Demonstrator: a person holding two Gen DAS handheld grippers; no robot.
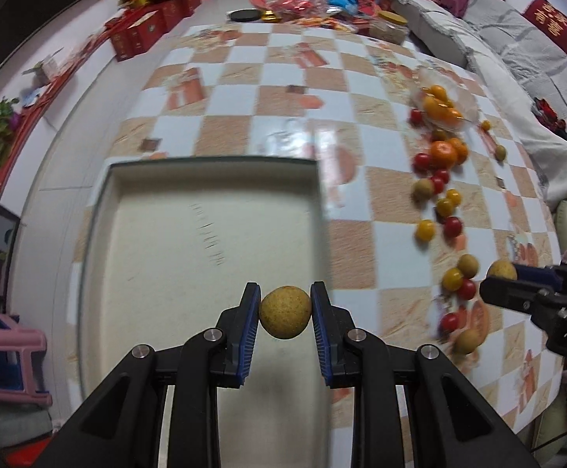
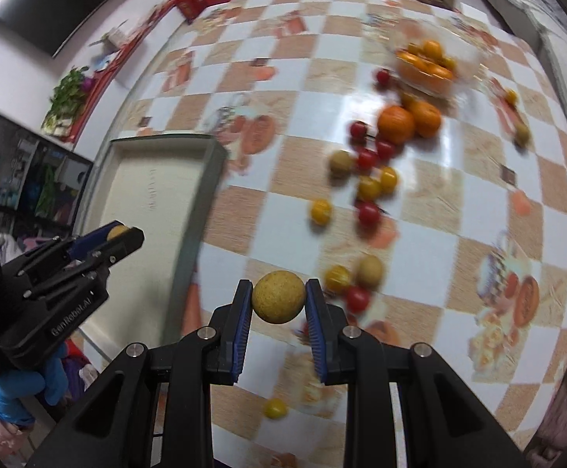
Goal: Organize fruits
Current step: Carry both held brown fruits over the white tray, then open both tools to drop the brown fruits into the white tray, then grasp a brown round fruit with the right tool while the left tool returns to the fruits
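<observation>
Two grippers, two round tan fruits, one tray. From the left wrist, the left gripper is clamped on a speckled tan fruit, both blue pads pressing its sides, directly above the pale floor of the tray. The tray looks bare inside. At the frame's right edge, the right gripper carries its own fruit over the checked tablecloth, beside the scattered tomatoes and oranges.

From the right wrist, the right gripper is closed on a second tan fruit, hanging over the tablecloth just past the tray wall, which lies to its left. The left gripper, held by a blue-gloved hand, sits over the tray with its fruit pinched between the fingers.

Judging by position, the left hand is placed to release first; the right must cross the tray's near wall leftward before it can drop its fruit.
</observation>
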